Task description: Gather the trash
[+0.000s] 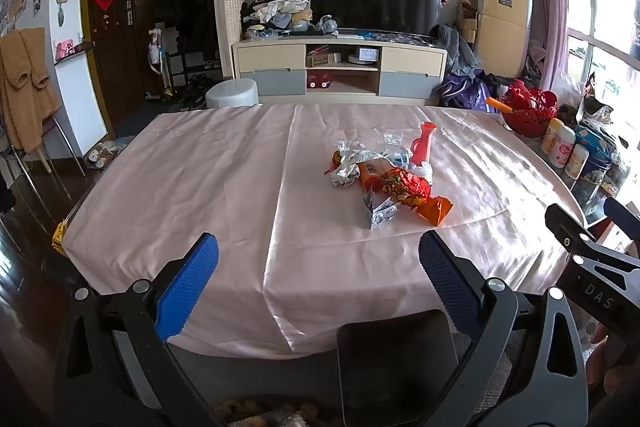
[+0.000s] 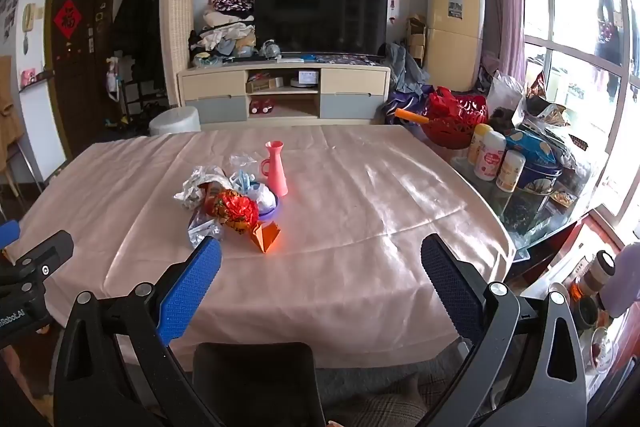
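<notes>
Trash pile (image 1: 384, 183) sits near the middle of the table, on the pale pink tablecloth (image 1: 200, 179). Contents: crumpled silver foil (image 1: 346, 163), a red-and-gold crumpled wrapper (image 1: 406, 187), an orange folded paper piece (image 1: 438, 209) at the near edge, clear plastic scraps at the far side. A pink plastic vase (image 2: 276, 167) stands upright just behind the pile, touching or nearly touching it; cannot tell which.

Left gripper (image 1: 318, 279): jaws spread wide, nothing between the blue pads, hovering over the near table edge, well short of the pile. Right gripper (image 2: 320, 283): jaws likewise spread wide and empty, over the near edge, pile ahead and to its left.

A dark chair back (image 1: 394, 359) lies below both grippers. On the table's right: red basket (image 2: 456, 123), white bottles (image 2: 490, 155), blue tin (image 2: 540, 175).
</notes>
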A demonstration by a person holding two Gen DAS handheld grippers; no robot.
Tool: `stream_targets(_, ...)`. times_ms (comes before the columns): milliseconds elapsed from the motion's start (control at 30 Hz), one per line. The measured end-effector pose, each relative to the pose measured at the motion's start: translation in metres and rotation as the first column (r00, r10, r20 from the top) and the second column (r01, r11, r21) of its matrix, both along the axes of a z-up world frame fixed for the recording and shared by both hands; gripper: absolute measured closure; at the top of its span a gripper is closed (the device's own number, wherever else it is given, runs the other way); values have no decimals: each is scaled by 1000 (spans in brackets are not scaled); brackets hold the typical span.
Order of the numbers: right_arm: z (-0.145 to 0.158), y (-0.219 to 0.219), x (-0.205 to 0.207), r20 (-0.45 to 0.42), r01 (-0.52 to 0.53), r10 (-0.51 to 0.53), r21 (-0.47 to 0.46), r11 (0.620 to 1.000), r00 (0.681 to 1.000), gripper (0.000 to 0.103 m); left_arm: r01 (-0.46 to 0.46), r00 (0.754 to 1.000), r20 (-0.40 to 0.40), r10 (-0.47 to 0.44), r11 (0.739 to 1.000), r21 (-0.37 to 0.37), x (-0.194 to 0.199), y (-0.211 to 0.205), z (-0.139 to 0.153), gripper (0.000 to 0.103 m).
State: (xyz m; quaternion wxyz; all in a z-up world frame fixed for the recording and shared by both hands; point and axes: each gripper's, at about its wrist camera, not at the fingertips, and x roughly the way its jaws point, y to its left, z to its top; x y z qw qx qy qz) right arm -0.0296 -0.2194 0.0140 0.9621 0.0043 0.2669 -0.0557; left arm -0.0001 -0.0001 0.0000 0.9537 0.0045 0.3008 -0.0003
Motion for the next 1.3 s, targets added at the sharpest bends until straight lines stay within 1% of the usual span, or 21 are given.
stream_targets(533,-3,-4,-1,-6,0,0,8,1000,1000,3,-5,1000,-6,5,1000,3,1,0,-1,8)
stream_targets(667,-10,-10,6,-20,11,-11,11,1000,1000,3,-14,1000,-23,14,1000,9,6,7,-5,8)
stream_targets(767,-14,-14,15,-28,22,-22,11,1000,999,3,-19,999,-44,18,1000,-10,12,12,-6,8)
stream_targets(833,-14,-14,19,-19,14,-14,9,1000,1000,3,-20,998,-60,20,1000,5,18,12,-5,8)
stream_targets(867,-13,-14,20,-5,4,-4,12,1000,1000,3,-11,998,-61,13,1000,28,21,12,-3,8)
stream_targets(967,-11,-12,27,23,-30,30,6,1000,999,3,1,999,-44,2,998,69,28,14,4,8)
stream_targets(1100,-17,-16,47,-14,-65,66,66,996,998,3,15,1000,-6,-14,990,142,37,11,5,8)
stream_targets(1167,-26,-18,59,-43,-61,64,85,995,997,3,22,999,-27,-17,985,170,48,9,-1,8)
stream_targets(1200,-30,-18,63,-56,-59,65,93,994,996,3,30,999,-43,-23,986,164,54,9,-5,8)
stream_targets(1300,-47,-17,79,-100,-58,70,113,992,993,3,59,994,-94,-49,992,109,73,13,-20,8)
